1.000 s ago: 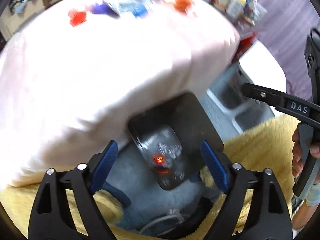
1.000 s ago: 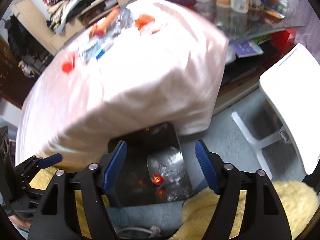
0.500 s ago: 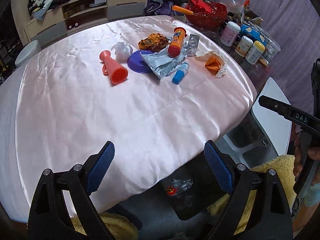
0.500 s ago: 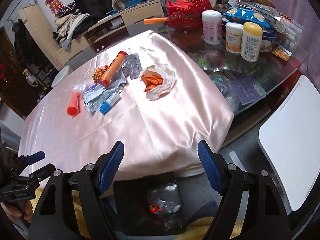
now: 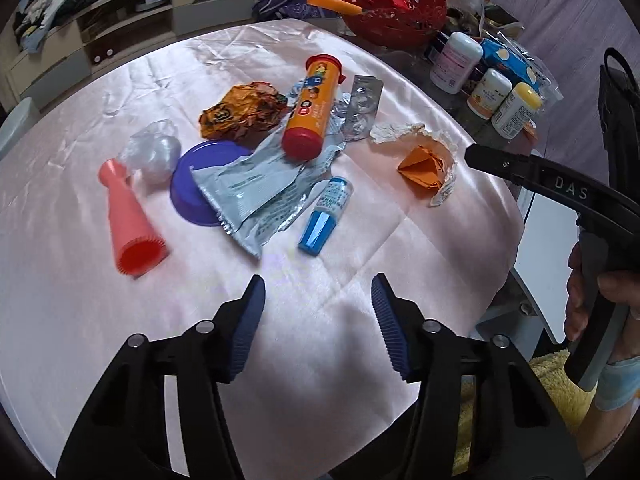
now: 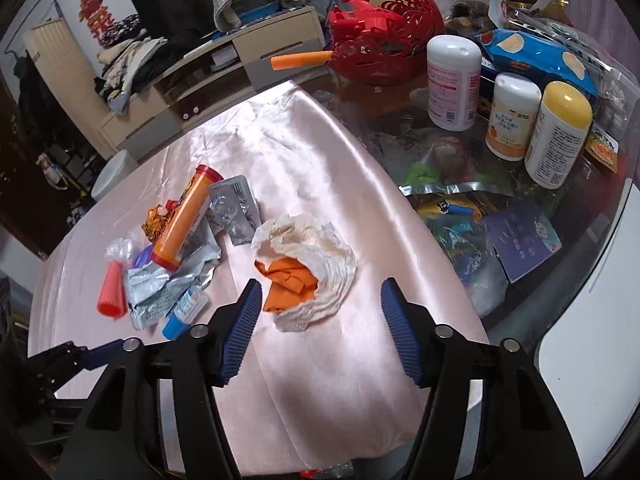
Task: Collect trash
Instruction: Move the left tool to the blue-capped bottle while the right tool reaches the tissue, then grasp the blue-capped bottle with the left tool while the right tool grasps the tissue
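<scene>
Trash lies on the pink satin tablecloth: an orange tube with red caps, a silver foil wrapper, a small blue-capped bottle, a coral cone, a purple lid, a crumpled orange wrapper, a blister pack, and a white tissue with orange paper. My left gripper is open and empty, just short of the blue bottle. My right gripper is open and empty, right over the tissue with orange paper.
White and yellow bottles, snack bags and a red basket stand on the glass part of the table at the right. A white stool stands below right. A cabinet is behind.
Both grippers rose from the black bin below the table edge to above the tabletop and moved forward toward the trash pile. Both stayed open and empty.
</scene>
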`<control>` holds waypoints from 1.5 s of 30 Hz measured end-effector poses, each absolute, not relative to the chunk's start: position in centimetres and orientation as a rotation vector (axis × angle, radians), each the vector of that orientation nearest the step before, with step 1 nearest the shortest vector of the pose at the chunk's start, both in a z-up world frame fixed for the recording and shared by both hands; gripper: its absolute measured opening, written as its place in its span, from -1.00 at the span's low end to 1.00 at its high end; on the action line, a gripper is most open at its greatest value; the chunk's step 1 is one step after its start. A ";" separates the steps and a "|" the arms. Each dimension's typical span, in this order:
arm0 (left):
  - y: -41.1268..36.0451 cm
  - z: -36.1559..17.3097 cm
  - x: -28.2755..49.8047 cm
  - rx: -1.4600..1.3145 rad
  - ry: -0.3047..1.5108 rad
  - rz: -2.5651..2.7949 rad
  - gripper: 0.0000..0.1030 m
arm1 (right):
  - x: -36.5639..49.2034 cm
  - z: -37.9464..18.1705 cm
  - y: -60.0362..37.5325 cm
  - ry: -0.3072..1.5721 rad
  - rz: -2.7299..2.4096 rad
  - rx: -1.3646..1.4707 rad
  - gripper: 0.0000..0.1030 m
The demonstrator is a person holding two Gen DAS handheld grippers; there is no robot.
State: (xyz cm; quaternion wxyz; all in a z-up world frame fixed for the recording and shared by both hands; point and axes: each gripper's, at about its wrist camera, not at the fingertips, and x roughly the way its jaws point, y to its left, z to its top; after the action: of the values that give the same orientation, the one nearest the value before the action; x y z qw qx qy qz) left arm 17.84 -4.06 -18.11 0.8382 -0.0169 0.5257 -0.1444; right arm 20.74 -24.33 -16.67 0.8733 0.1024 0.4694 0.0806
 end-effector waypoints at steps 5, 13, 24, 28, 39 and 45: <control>-5.2 -19.2 20.2 -0.037 1.122 -0.321 -0.14 | 22.8 -16.8 -24.3 0.970 0.186 0.232 -0.12; -5.8 -20.2 22.3 -0.037 1.125 -0.323 -0.18 | 25.5 -18.6 -23.9 1.014 0.197 0.248 -0.11; -5.9 -20.3 21.7 -0.035 1.131 -0.349 -0.65 | 24.7 -17.1 -22.8 0.974 0.237 0.202 -0.83; -5.6 -19.3 20.1 -0.024 1.112 -0.340 -0.66 | 23.3 -14.3 -23.0 0.917 0.245 0.187 -0.85; -4.2 -12.8 13.4 -0.021 1.000 -0.328 -0.66 | 16.3 -7.8 -22.9 0.821 0.275 0.146 -0.85; -3.4 -11.5 9.9 -0.032 0.980 -0.314 -0.66 | 14.8 -10.0 -23.9 0.896 0.226 0.177 -0.82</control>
State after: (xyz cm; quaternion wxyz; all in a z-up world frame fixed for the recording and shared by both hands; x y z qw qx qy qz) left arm 9.87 -3.36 -11.54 0.8705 -0.0152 0.4685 -0.1500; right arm 14.77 -23.91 -9.97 0.8914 0.0854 0.4317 0.1087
